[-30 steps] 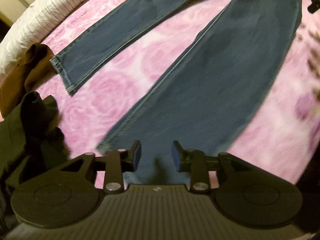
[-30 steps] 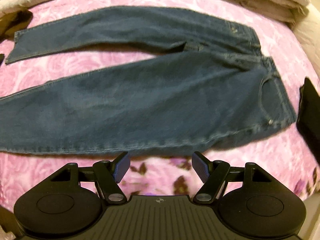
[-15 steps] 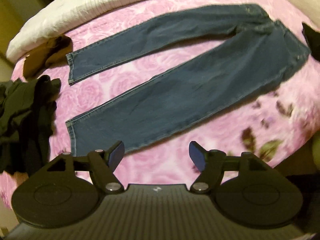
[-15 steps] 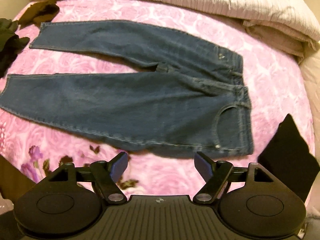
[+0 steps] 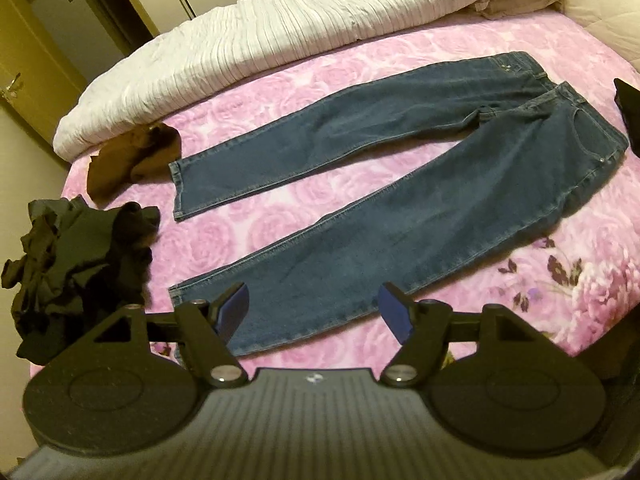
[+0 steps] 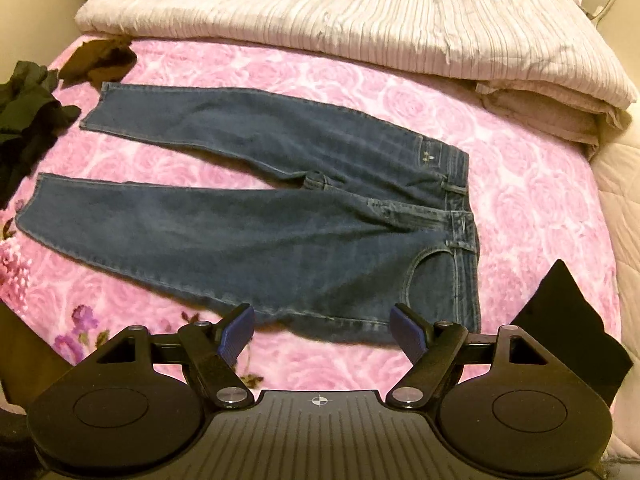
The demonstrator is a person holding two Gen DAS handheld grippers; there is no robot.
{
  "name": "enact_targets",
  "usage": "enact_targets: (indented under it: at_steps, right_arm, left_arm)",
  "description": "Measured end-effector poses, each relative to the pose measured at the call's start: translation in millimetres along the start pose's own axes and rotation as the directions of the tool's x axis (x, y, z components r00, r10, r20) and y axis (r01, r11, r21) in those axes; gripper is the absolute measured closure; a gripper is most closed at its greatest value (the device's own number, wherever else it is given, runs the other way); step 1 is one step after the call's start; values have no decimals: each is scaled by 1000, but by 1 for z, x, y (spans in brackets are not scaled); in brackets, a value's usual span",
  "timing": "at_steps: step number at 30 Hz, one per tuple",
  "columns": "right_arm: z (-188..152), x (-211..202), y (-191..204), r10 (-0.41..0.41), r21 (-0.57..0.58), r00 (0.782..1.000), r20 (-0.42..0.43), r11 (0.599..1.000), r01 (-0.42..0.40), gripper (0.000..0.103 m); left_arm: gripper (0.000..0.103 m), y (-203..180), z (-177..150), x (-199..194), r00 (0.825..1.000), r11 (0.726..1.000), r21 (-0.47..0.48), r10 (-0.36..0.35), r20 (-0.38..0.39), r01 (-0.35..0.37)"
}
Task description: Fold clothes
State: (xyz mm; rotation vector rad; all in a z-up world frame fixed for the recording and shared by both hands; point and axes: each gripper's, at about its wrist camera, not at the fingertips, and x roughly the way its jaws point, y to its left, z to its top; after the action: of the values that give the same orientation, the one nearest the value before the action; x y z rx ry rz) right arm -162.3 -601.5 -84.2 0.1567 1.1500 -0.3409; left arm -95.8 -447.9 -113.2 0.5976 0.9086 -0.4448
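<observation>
Both hand-held grippers pulled back from jeans (image 5: 400, 200) | left hand-held gripper (image 5: 314, 306) just spread, empty | right hand-held gripper (image 6: 322, 326) spread, empty

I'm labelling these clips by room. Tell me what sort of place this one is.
Most likely a bedroom in a home. Jeans lie spread on a bed with a pink rose-print cover, a white ribbed duvet is bunched along its far side, and a door stands beyond.
</observation>
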Motion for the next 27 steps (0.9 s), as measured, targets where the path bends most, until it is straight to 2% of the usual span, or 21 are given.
enact_targets:
  at_steps: [21,27]
  right_arm:
    - [-15,8,-2,32,-5,999,-8,999,-32,25]
    - [-24,20,4,39,-13,999,22,999,-39,25]
  left_arm:
    - [35,-2,-29,-5,998,999,3,41,-47,-41]
    - [35,5,-48,6,993,989,107,103,-49,-97]
